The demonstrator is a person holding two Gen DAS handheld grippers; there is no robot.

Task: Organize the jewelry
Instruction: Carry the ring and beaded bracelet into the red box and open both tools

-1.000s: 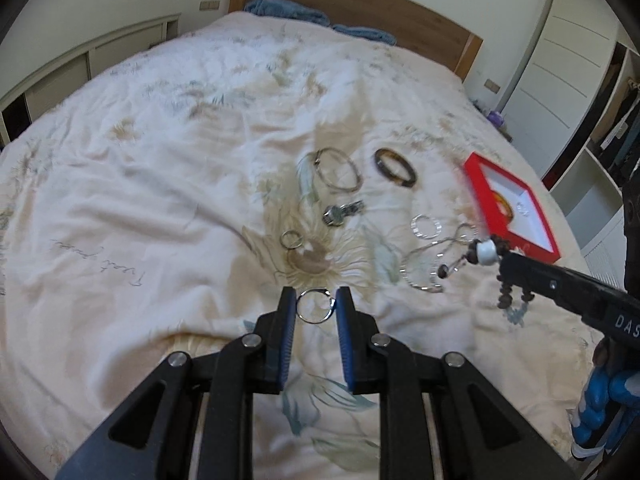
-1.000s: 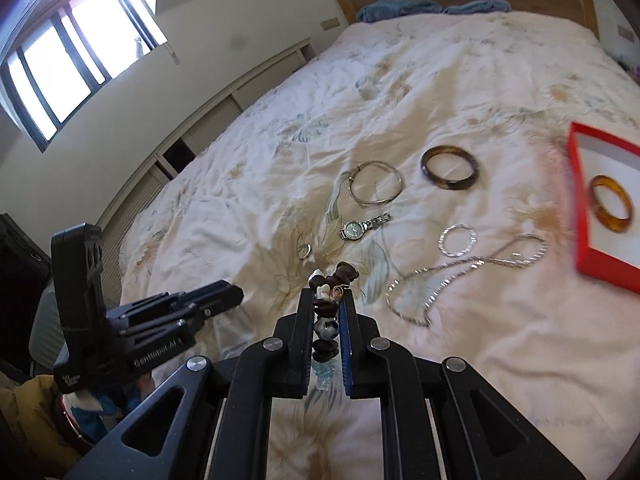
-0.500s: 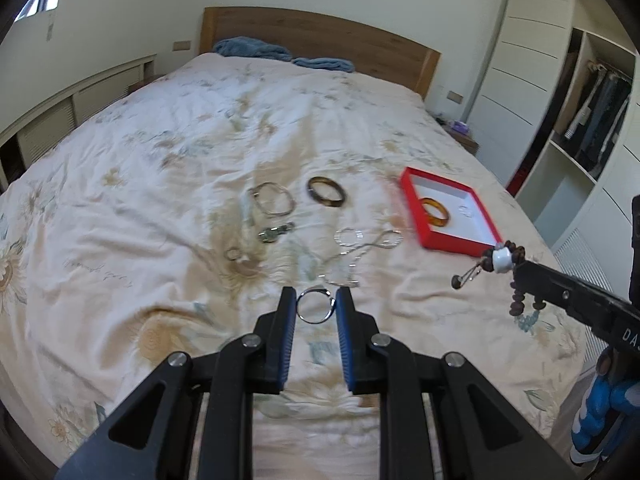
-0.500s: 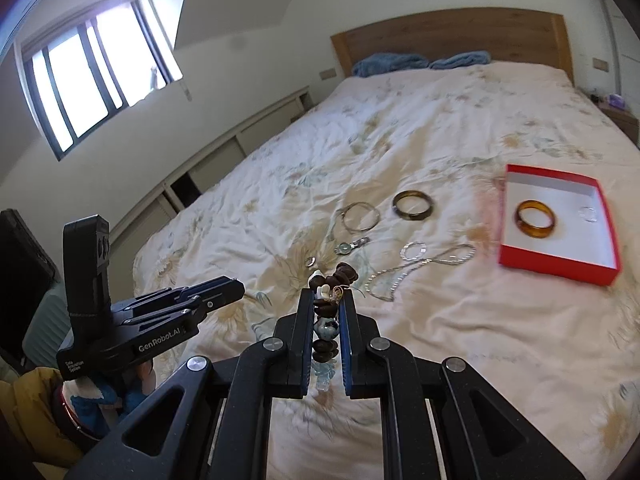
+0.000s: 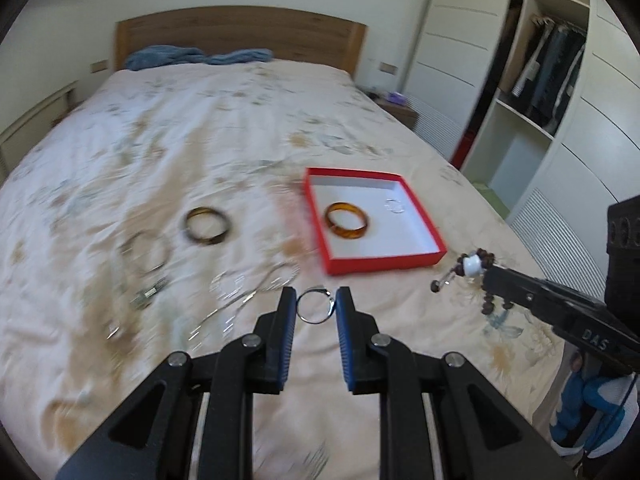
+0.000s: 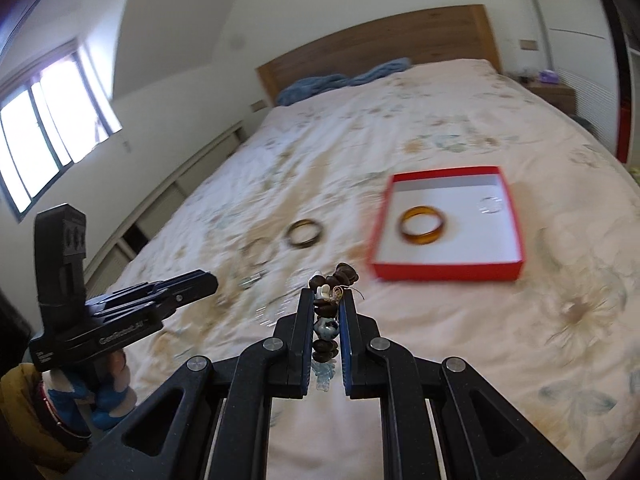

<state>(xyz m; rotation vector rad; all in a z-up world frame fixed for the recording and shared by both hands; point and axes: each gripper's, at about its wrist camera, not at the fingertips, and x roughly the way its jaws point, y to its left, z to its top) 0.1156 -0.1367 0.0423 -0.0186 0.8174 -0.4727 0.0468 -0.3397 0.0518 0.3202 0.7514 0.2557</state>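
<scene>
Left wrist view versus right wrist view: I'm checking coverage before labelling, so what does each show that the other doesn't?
Only the left wrist view shows the open wardrobe with hanging clothes, and the silver ring clamped in the left gripper.

Only the right wrist view shows the window, and the bead bracelet seen between the right gripper pads.

Both show the red box holding an amber bangle, the dark bangle on the bedspread, and the headboard.

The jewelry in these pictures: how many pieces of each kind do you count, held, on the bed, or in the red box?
Bangles: 3 (amber in box, dark, thin silver)
Small rings: 3 ( held, in box, on bed)
Beaded bracelet: 1, held
Watch: 1
Chain: 1
Total: 9
</scene>
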